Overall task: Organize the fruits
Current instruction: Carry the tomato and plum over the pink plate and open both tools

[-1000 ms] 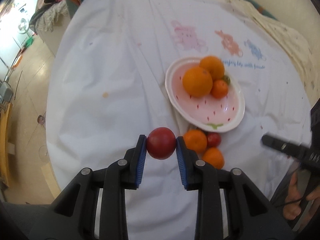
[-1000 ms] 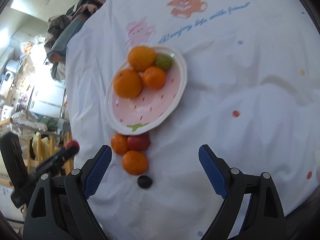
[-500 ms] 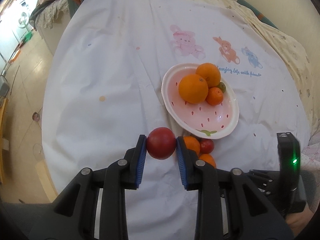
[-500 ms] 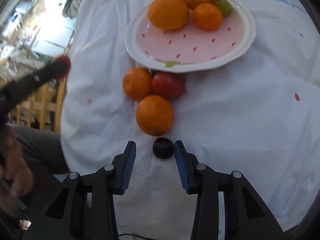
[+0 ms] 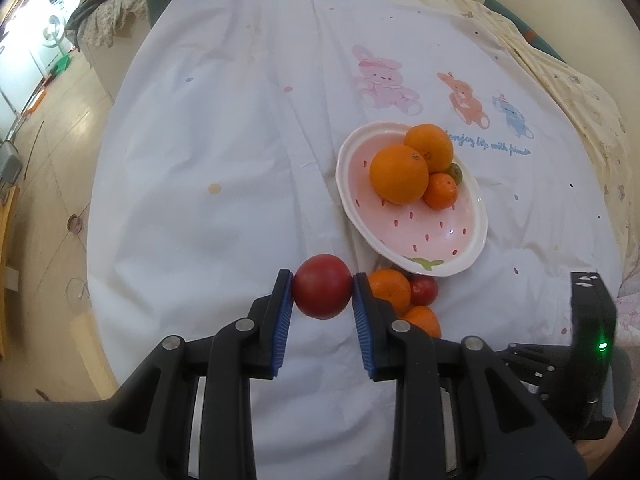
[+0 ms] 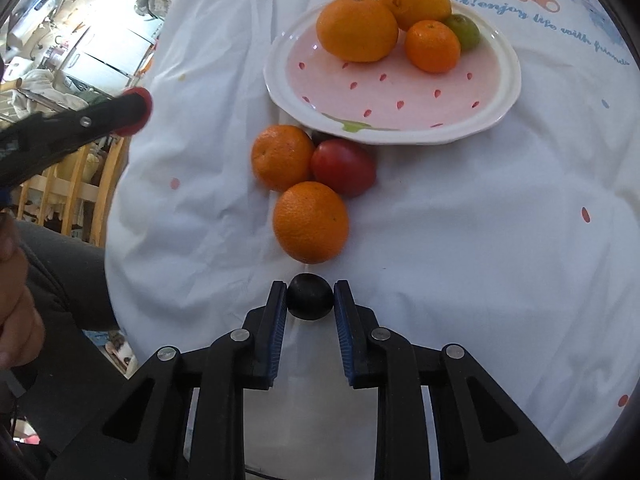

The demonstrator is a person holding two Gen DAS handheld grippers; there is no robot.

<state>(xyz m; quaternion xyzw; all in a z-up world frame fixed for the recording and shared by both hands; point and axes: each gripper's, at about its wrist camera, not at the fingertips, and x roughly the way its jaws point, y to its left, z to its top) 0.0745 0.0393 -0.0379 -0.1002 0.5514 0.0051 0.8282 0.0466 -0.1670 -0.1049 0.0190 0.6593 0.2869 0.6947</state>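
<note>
My left gripper (image 5: 322, 292) is shut on a red round fruit (image 5: 322, 291) and holds it above the white cloth, left of the loose fruits. My right gripper (image 6: 310, 297) is shut on a small dark round fruit (image 6: 310, 296) low over the cloth. A pink strawberry-pattern plate (image 6: 400, 92) holds two big oranges (image 6: 356, 26), a small orange (image 6: 432, 46) and a green fruit (image 6: 464, 32). Below the plate lie two oranges (image 6: 311, 222) (image 6: 282, 158) and a red fruit (image 6: 344, 166). The left gripper with its red fruit shows at the left of the right wrist view (image 6: 136, 110).
The white tablecloth (image 5: 224, 128) with cartoon animals covers a round table. The table's edge drops to the floor at the left. Wooden chair backs (image 6: 68, 188) stand beyond the edge. The right tool's black body (image 5: 588, 344) sits low right in the left wrist view.
My right gripper dropped from high above the table to the dark fruit and closed from wide open onto it. My left gripper kept hold of the red fruit and drew back a little.
</note>
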